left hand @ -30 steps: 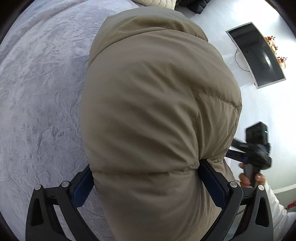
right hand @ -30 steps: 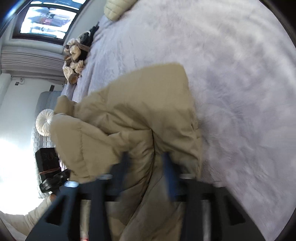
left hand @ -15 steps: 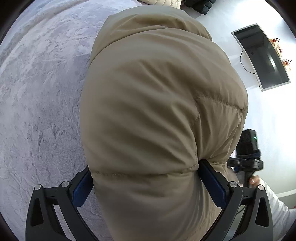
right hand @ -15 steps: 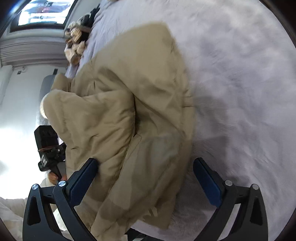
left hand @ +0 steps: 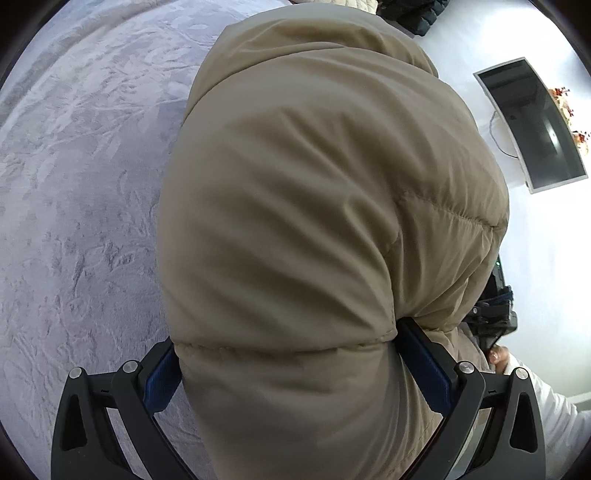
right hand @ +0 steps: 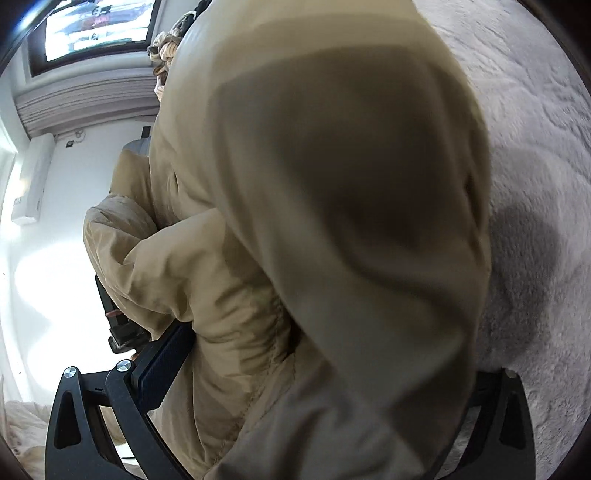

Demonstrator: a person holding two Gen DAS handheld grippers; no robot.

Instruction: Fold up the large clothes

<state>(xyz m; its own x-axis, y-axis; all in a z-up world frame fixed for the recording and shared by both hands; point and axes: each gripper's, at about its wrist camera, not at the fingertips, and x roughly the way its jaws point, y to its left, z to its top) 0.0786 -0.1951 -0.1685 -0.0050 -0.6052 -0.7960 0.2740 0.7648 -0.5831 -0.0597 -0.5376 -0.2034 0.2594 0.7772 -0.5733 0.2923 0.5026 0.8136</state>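
Note:
A large tan padded jacket fills both views and hangs over a grey plush bed cover. My left gripper has its jaws wide apart around a thick bunch of the jacket, and both blue pads press on the fabric. My right gripper also has its jaws wide, with the jacket bulging between them. Its left pad touches the fabric, and its right finger is hidden behind the cloth. The right gripper also shows in the left wrist view, behind the jacket.
A wall-mounted screen and white wall are on the right. A window, an air conditioner and soft toys lie at the far end of the bed. The grey cover stretches to the right.
My right gripper opened wide, moved into the jacket, and the fabric now bulges between its jaws and fills the view. My left gripper kept its hold while the jacket shifted slightly.

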